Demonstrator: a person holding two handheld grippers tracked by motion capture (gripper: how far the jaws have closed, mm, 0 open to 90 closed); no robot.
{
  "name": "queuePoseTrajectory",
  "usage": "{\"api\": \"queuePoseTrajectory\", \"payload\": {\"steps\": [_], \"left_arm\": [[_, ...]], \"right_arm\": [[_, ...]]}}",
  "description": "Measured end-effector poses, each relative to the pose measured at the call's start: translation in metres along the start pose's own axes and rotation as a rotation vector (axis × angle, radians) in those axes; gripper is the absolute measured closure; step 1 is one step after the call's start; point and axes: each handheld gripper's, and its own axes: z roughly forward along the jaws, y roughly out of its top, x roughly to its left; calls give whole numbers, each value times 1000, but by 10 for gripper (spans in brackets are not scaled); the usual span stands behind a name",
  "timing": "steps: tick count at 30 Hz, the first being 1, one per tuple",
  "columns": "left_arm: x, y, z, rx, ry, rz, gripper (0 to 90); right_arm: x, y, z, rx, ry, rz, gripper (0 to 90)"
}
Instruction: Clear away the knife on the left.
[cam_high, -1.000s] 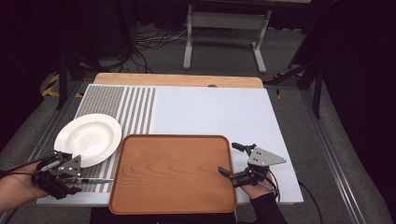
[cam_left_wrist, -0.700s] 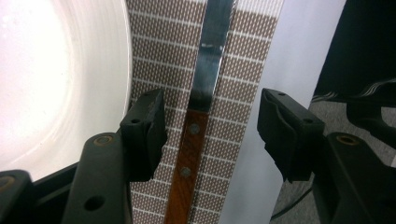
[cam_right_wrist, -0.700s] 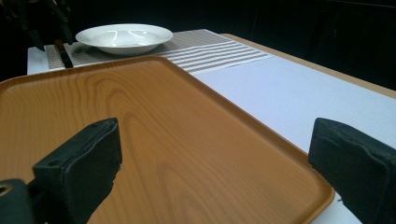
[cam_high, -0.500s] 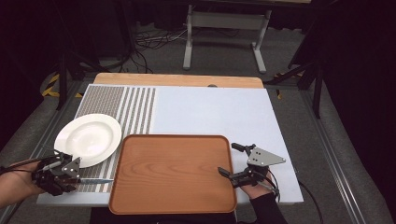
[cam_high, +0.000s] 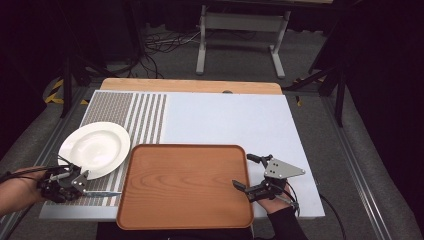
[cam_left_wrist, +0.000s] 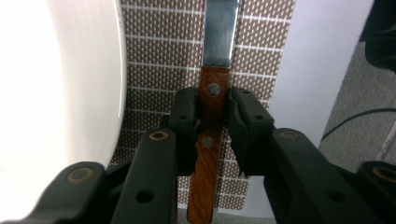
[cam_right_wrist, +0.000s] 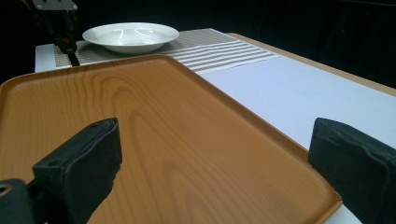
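Left gripper view shows the left gripper (cam_left_wrist: 212, 119) with its jaws just closing on the wooden handle of a knife (cam_left_wrist: 211, 140), the pads now against both sides between the two rivets. The knife lies flat on the woven placemat (cam_left_wrist: 159, 60) at the near left of the table, just right of the white plate (cam_high: 95, 149) and left of the wooden tray (cam_high: 187, 185), blade pointing toward the tray.

The grip is narrow and sits near the blade end of the handle, so on a lift the knife may pivot and droop (a smooth handle slips easily). A careless swing could knock the plate's rim or catch the tray's raised edge.

The right gripper (cam_high: 250, 174) hovers wide open over the tray's right rim, holding nothing.
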Motion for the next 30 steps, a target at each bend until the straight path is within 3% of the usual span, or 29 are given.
{"api": "queuePoseTrajectory", "payload": {"steps": [10, 17, 28, 30], "left_arm": [[-2, -2, 0, -13, 14, 30, 775], [-4, -4, -1, -6, 29, 11, 778], [-6, -9, -32, -67, 54, -41, 778], [-8, -7, -43, -97, 71, -50, 779]], "right_arm": [[0, 0, 1, -1, 5, 2, 38], [0, 0, 0, 1, 4, 1, 38], [-1, 0, 0, 1, 1, 6, 38], [-1, 0, 0, 0, -4, 7, 38]]}}
